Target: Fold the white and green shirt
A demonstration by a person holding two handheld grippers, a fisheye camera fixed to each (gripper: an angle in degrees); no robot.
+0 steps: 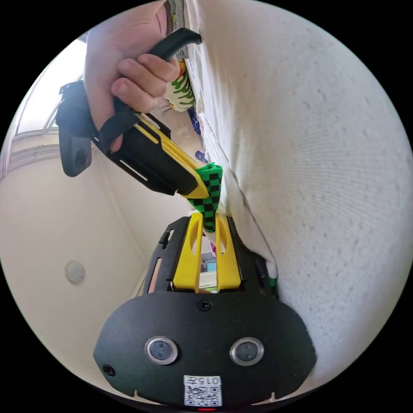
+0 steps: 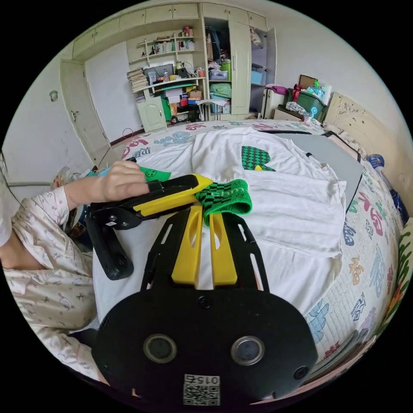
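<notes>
The white shirt (image 2: 292, 206) lies spread on the bed, with a green-and-black checked patch (image 2: 254, 157) on its chest. Its green checked sleeve cuff (image 2: 228, 195) is lifted and folded over the white body. My right gripper (image 2: 206, 217) is shut on that cuff. My left gripper (image 2: 202, 183), held by a hand (image 2: 120, 180), comes in from the left and pinches the same cuff. In the left gripper view, the left gripper (image 1: 209, 219) holds the cuff (image 1: 213, 176) tight against the white cloth (image 1: 322, 172), and the right gripper (image 1: 200, 189) grips it from above.
A bed sheet with coloured letters (image 2: 370, 241) lies under the shirt, and a grey mat (image 2: 340, 163) at the far side. Shelves and a wardrobe (image 2: 180, 64) stand behind the bed. The person's patterned sleeve (image 2: 38, 241) is at the left. The ceiling (image 1: 64, 241) shows in the left gripper view.
</notes>
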